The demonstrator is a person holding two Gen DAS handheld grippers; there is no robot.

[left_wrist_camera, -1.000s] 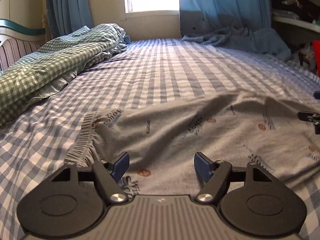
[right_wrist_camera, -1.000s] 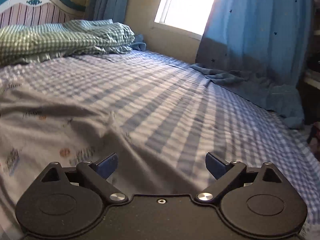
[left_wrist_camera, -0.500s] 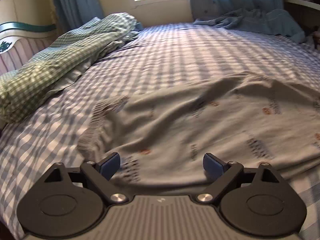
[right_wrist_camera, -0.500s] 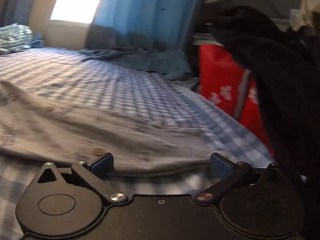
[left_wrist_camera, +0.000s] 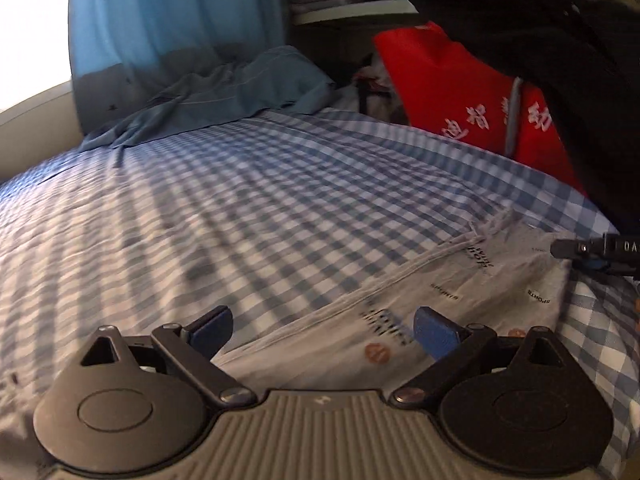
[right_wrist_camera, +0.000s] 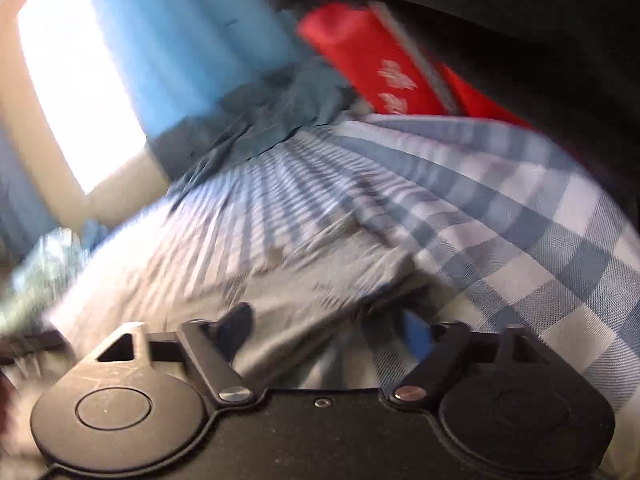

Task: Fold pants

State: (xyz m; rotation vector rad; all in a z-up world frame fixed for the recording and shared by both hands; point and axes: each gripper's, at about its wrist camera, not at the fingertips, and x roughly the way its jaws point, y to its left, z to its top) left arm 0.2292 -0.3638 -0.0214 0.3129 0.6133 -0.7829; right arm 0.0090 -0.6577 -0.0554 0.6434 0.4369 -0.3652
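Note:
The grey printed pants (left_wrist_camera: 460, 300) lie flat on the blue checked bed sheet (left_wrist_camera: 240, 208), their leg end toward the right edge of the bed. My left gripper (left_wrist_camera: 322, 330) is open, low over the far edge of the pants, touching nothing. My right gripper (right_wrist_camera: 326, 330) is open with the corner of the pants' leg end (right_wrist_camera: 312, 280) between its fingers; this view is blurred. The right gripper's fingers (left_wrist_camera: 592, 254) show in the left wrist view at the pants' far right end.
A red bag with white characters (left_wrist_camera: 472, 100) and dark hanging clothes (left_wrist_camera: 560, 40) stand past the bed's right edge. A blue curtain (left_wrist_camera: 172, 20) hangs at the back, its hem bunched on the bed (left_wrist_camera: 224, 92). A bright window (right_wrist_camera: 76, 80) is at left.
Both grippers have swung right, from the waistband side toward the leg ends. The right gripper has dropped down onto the leg end corner. Both stay open.

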